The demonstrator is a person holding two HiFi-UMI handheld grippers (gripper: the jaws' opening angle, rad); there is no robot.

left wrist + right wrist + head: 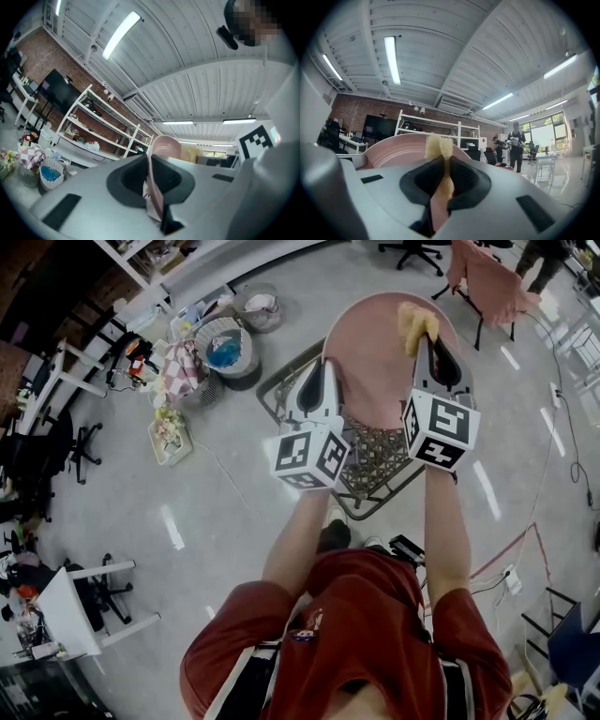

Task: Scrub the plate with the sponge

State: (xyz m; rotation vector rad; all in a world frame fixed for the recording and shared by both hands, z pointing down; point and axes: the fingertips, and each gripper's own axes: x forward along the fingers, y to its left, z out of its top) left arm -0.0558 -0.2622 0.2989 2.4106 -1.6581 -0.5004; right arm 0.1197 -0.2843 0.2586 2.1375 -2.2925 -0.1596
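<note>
On the floor at the far left sits a white basket (225, 348) with something blue inside. Next comes the left gripper (320, 381), its jaws clamped on the near left rim of the pink plate (375, 352). It holds the plate up in the air, and a wire rack (375, 460) on the floor shows beneath. Further right, the right gripper (433, 341) has its jaws pinched tight on the yellow sponge (417, 322), which sits at the plate's far right edge.

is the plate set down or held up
Held up: the left gripper is shut on the rim of the pink plate, which the head view shows above the floor.
</note>
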